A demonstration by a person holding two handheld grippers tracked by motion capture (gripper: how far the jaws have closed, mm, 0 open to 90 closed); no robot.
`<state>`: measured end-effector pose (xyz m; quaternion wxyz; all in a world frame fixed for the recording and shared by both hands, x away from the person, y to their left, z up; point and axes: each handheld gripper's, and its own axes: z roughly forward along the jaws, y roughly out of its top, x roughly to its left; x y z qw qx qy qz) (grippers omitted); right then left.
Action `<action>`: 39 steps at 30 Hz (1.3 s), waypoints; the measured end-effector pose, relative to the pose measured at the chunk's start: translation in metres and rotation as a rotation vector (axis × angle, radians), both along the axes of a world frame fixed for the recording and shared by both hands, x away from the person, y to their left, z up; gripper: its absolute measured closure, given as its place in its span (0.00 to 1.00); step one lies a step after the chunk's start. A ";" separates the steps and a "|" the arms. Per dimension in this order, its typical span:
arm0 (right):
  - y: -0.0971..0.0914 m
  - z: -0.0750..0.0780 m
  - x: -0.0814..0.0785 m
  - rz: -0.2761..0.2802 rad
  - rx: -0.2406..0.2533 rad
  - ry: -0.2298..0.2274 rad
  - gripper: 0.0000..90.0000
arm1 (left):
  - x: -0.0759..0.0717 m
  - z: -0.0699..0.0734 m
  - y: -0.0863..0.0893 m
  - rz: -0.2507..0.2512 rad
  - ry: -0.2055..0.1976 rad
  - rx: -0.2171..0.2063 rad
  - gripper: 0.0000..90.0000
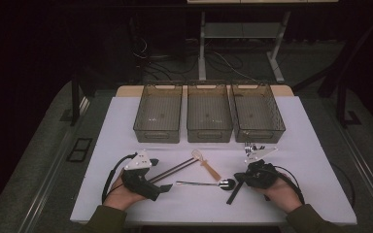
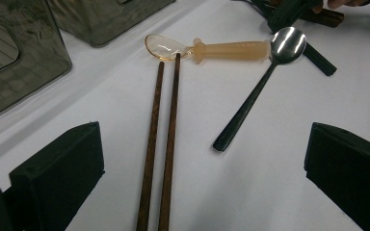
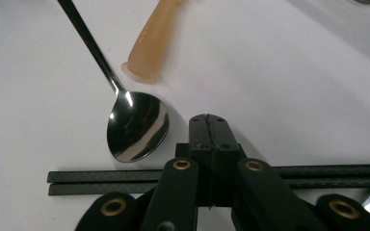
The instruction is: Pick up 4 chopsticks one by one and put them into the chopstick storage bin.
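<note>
Cutlery lies loose on the white table (image 1: 102,194) in front of three empty smoked-plastic bins (image 1: 209,112): a brown pair of chopsticks (image 2: 163,144), a translucent amber spoon (image 2: 221,49), a steel spoon (image 3: 134,124) and a black pair of chopsticks (image 3: 101,182). We see the right claw (image 3: 210,127) with its jaws pressed together, pinching nothing; its tip lies over the black chopsticks, just beside the steel spoon's bowl, though we cannot tell whether it touches them. The left claw (image 2: 197,192) stands spread wide, resting low on the table with the handle ends of the brown chopsticks between its jaws, unpinched. We judge the work in hand to be sorting these pieces into the bins. Several risks follow. Jaws that stay shut can only push the thin black sticks, rolling them apart or against the steel spoon, which would skid on the smooth table. If the left claw closes off-centre, we expect one brown stick to escape, or the pair to scissor and nudge the amber spoon at their tips.
</note>
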<state>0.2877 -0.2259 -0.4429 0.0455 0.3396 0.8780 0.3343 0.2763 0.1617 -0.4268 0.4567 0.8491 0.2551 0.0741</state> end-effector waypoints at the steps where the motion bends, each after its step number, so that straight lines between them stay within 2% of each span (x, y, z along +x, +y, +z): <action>1: -0.001 0.000 -0.002 0.006 -0.006 -0.002 1.00 | 0.000 0.000 0.000 0.000 0.000 0.000 0.00; 9: -0.004 0.002 -0.006 0.004 -0.003 0.002 1.00 | 0.000 0.000 0.000 -0.003 0.003 0.003 0.00; 17: -0.008 0.009 -0.021 0.021 0.039 -0.004 1.00 | 0.000 0.000 0.000 -0.002 0.001 0.001 0.00; 21: -0.011 0.010 -0.025 0.023 0.028 -0.016 1.00 | 0.001 0.000 0.000 -0.005 0.002 0.005 0.00; 23: -0.016 0.009 -0.020 -0.003 0.026 -0.025 1.00 | 0.000 0.000 0.000 -0.002 0.002 0.002 0.00; 25: -0.017 0.009 -0.017 -0.007 0.026 -0.028 1.00 | 0.001 0.000 0.000 -0.003 0.004 0.004 0.00; 26: -0.019 0.008 -0.009 -0.024 0.017 -0.032 1.00 | 0.001 0.000 0.000 -0.003 0.005 0.004 0.00; 27: -0.019 0.008 -0.009 -0.024 0.017 -0.032 1.00 | 0.001 -0.001 -0.001 -0.005 0.003 0.005 0.00; 28: -0.020 0.006 -0.002 -0.040 0.009 -0.036 1.00 | 0.001 -0.001 -0.001 -0.003 0.006 0.001 0.00; 31: -0.021 0.005 0.008 -0.062 0.002 -0.038 1.00 | 0.001 -0.001 -0.001 -0.003 0.007 0.001 0.00; 39: -0.024 0.002 0.013 -0.074 -0.029 -0.036 1.00 | 0.001 -0.001 -0.001 -0.007 0.007 0.003 0.00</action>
